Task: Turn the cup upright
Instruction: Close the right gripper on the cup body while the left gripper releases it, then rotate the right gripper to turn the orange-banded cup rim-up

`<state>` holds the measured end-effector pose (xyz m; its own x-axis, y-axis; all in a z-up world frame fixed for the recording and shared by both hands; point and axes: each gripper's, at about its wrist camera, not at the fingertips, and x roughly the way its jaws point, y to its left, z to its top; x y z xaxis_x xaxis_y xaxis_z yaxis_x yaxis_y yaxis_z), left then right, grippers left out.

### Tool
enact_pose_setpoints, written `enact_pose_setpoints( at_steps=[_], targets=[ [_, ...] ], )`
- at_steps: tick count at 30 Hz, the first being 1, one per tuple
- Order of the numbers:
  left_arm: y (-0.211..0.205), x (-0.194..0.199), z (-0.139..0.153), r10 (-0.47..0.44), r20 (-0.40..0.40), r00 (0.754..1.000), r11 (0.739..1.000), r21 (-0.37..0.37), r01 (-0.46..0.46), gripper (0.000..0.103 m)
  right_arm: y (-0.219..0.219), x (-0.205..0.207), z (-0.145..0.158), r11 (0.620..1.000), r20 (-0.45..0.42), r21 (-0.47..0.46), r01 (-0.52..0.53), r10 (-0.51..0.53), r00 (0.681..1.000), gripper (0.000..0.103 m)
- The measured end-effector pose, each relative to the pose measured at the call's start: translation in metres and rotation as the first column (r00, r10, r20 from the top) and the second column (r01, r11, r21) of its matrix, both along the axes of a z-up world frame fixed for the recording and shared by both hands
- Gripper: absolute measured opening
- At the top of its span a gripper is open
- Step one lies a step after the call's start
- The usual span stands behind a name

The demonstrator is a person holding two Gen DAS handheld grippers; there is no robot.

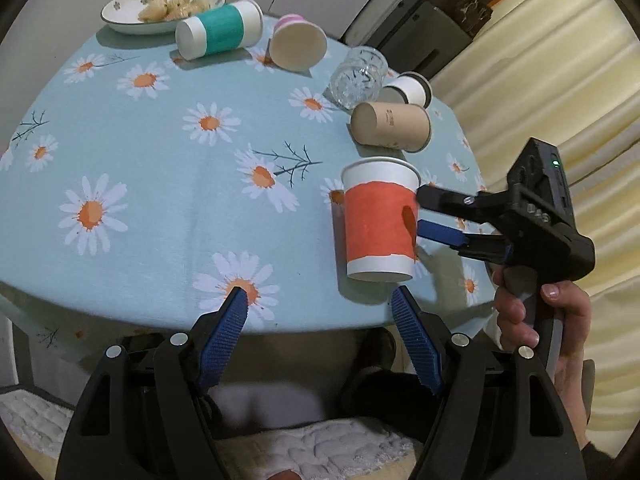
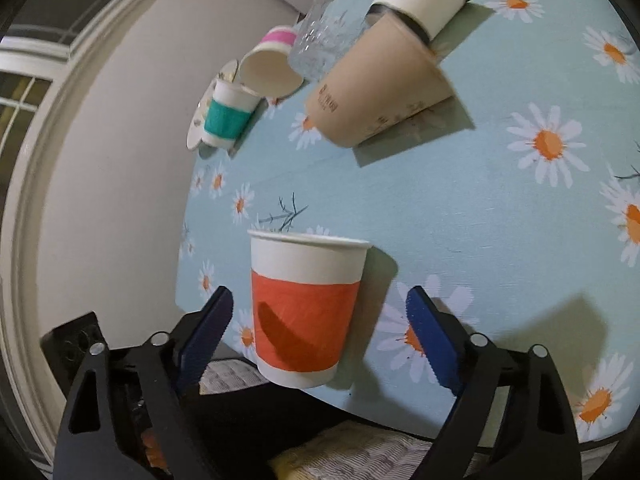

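Note:
An orange-banded white paper cup [image 1: 380, 220] stands upright, mouth up, near the table's front right edge; it also shows in the right wrist view [image 2: 306, 308]. My right gripper [image 2: 320, 316] is open, its blue-padded fingers [image 2: 424, 328] on either side of the cup without touching it. In the left wrist view the right gripper [image 1: 420, 210] reaches in from the right beside the cup. My left gripper [image 1: 320, 304] is open and empty at the table's front edge, just left of the cup.
On the daisy tablecloth [image 1: 160, 168] lie a brown cup [image 1: 394, 126], a white cup [image 1: 412, 88], a clear glass [image 1: 358, 76], a pink-banded cup [image 1: 298, 42] and a teal-banded cup [image 1: 220, 32]. A plate of food [image 1: 160, 8] sits at the back.

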<state>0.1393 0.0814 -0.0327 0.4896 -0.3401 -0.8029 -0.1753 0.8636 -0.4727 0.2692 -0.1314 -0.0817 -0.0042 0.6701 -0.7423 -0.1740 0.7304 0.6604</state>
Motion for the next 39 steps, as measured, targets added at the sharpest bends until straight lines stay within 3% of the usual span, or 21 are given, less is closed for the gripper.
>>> enact_pose_setpoints(
  at_steps=[12, 24, 29, 33, 39],
  targets=[
    [0.002, 0.009, -0.023, -0.028, 0.008, 1.000, 0.998, -0.064, 0.028, 0.072, 0.026, 0.006, -0.008, 0.997, 0.006, -0.040, -0.067, 0.068, 0.998, 0.071],
    [0.010, 0.005, -0.028, -0.036, 0.014, 0.999, 0.995, -0.093, 0.037, 0.072, 0.029, 0.008, -0.010, 0.997, -0.008, -0.003, -0.083, 0.083, 0.996, 0.066],
    [0.013, 0.005, -0.026, -0.035, 0.032, 0.999, 0.993, -0.109, 0.038, 0.072, 0.017, 0.005, 0.003, 0.998, 0.043, 0.007, -0.064, 0.064, 0.997, 0.066],
    [0.017, 0.005, -0.027, -0.026, 0.042, 0.999, 0.992, -0.123, 0.031, 0.072, 0.009, 0.001, 0.017, 0.999, 0.133, -0.009, -0.046, 0.046, 0.990, 0.066],
    [0.017, 0.001, -0.020, -0.014, 0.078, 0.997, 0.997, -0.078, 0.020, 0.072, 0.002, -0.011, 0.042, 0.999, 0.312, -0.035, -0.010, 0.020, 0.950, 0.066]
  ],
)
